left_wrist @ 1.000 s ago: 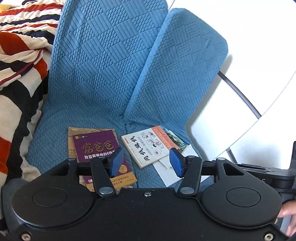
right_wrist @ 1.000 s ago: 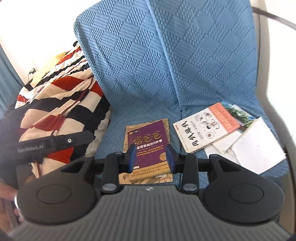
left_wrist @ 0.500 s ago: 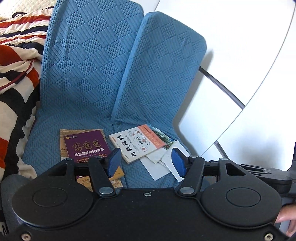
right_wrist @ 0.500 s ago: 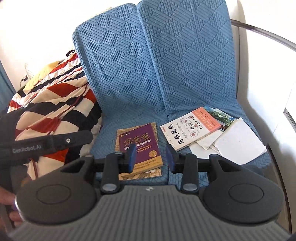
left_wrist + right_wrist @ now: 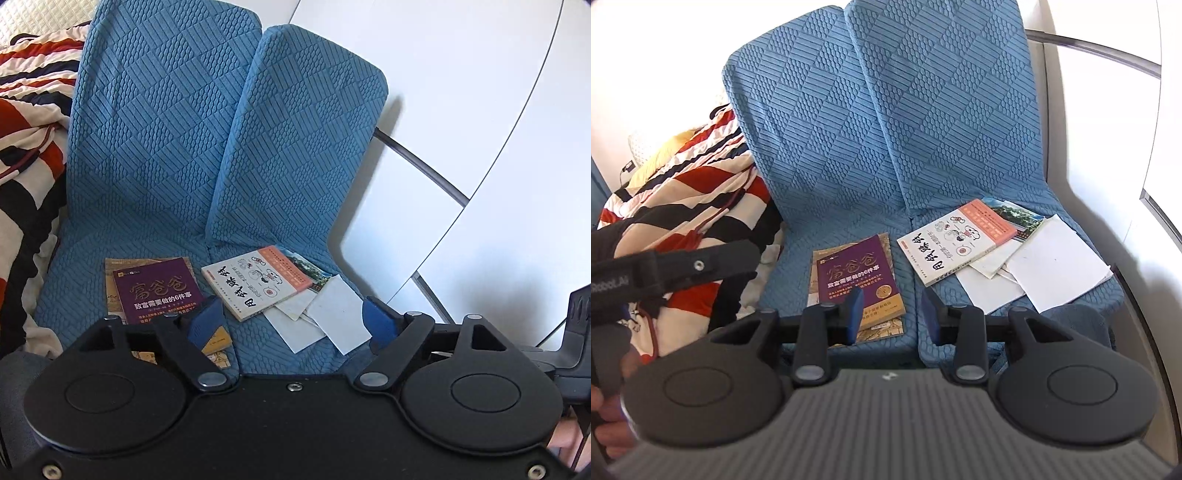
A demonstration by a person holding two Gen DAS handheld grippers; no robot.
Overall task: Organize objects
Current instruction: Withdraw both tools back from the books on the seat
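Jaws of the left gripper (image 5: 291, 317) and right gripper (image 5: 892, 312) have just been opened wider, nothing held, and drawn back from the seat (image 5: 1082, 295), where purple book (image 5: 858, 275), white book (image 5: 955, 242) and papers (image 5: 1056, 266) lie ungathered.

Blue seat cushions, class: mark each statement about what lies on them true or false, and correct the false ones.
1. The purple book lies on top of another, tan-covered book. True.
2. The white book stands upright against the backrest. False: it lies flat on the right-hand blue seat cushion, partly over loose white papers.
3. The left gripper holds a sheet of paper. False: its fingers stand wide apart with nothing between them.
4. A striped blanket lies to the left of the cushions. True.
5. The right gripper is shut on the purple book. False: its fingers are apart and empty.
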